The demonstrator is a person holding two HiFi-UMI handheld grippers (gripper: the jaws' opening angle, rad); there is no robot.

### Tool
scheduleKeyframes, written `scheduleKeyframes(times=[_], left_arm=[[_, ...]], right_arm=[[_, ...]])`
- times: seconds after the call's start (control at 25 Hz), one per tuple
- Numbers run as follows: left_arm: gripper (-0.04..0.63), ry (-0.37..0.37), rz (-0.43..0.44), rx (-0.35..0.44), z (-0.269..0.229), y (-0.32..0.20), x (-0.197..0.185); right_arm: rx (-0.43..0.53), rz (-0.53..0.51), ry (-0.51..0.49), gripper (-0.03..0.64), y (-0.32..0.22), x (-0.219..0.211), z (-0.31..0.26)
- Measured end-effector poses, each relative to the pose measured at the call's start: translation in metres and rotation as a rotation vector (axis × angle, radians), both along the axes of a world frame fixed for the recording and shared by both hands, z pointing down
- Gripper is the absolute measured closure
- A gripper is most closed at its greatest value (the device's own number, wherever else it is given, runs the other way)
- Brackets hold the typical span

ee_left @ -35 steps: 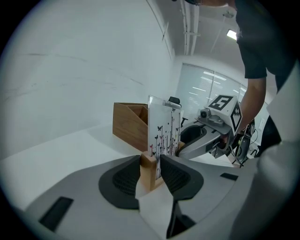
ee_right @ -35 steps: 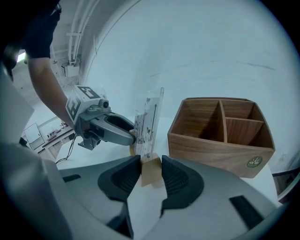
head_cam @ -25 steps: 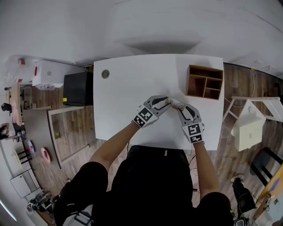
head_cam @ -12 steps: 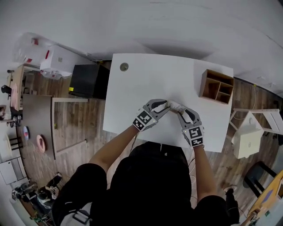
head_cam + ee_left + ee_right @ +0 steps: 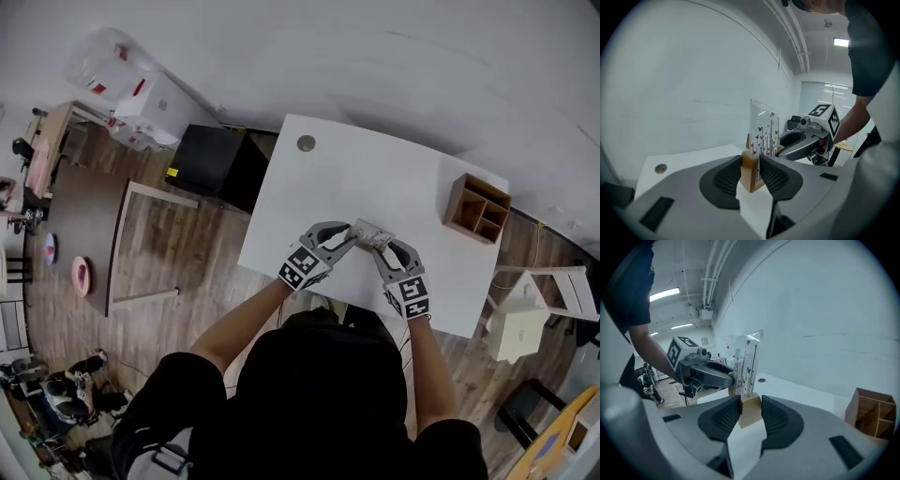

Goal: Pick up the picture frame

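Item: picture frame point(image 5: 372, 234), clear panel on wooden feet.
Location: now apparently raised off the desk point(image 5: 375, 169), where it sat a second ago (pick-up looks essentially done).
Held by: left hand-held gripper point(image 5: 751, 172) and right hand-held gripper point(image 5: 751, 411), each clamped on one foot.

The white counter point(image 5: 375, 183) has a smooth flat top, and on it a small brown wooden box point(image 5: 479, 208), split into a few open parts, sits near the far right corner, well apart from a little round grey cap point(image 5: 306, 143) near the far left corner.
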State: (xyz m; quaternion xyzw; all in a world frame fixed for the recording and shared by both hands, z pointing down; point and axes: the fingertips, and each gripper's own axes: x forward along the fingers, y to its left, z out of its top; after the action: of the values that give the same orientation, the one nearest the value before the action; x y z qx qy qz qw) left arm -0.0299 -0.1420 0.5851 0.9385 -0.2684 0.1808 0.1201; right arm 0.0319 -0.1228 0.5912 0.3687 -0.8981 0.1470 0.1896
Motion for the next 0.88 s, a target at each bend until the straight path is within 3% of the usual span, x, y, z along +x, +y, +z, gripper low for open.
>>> scheduleKeyframes(times=[0.24, 0.64, 0.88], left_arm=[[0.468, -0.013, -0.044, 0.056, -0.024, 0.018, -0.035], [0.468, 0.064, -0.142, 0.012, -0.044, 0.043, -0.069], [0.468, 0.096, -0.136, 0.011, -0.054, 0.049, -0.073]], right_arm=[[0.025, -0.056, 0.002, 0.471, 0.014, -0.034, -0.021], [0.030, -0.097, -0.023, 0.471, 0.033, -0.062, -0.051], [0.037, -0.089, -0.016, 0.471, 0.039, -0.067, -0.059]])
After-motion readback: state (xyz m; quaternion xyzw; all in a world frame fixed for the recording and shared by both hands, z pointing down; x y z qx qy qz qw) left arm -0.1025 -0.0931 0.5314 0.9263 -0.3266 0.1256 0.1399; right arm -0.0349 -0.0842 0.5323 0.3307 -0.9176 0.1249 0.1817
